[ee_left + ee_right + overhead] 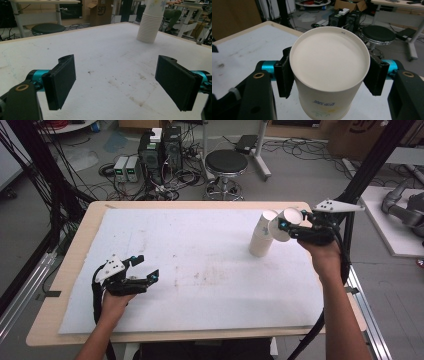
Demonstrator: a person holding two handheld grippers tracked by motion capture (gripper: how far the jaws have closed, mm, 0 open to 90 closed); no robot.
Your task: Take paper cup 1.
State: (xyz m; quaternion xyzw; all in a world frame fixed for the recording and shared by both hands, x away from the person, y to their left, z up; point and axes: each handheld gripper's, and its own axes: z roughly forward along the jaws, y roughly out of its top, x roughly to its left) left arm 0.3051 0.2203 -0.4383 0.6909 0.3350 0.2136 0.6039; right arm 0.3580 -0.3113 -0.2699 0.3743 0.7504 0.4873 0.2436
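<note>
White foam mat (200,270) on the table – our right gripper (287,226) is clamped on a paper cup (284,224) held in the air just beside the cup stack (261,239), long axis near level, closed base toward the stack; left gripper (146,268) low over the mat, jaws wide, nothing between them

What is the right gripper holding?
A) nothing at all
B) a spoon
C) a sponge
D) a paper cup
D: in the right gripper view the two black jaws of the right gripper press on both sides of a white paper cup, and the high view shows that cup lifted beside the stack of paper cups.
</note>
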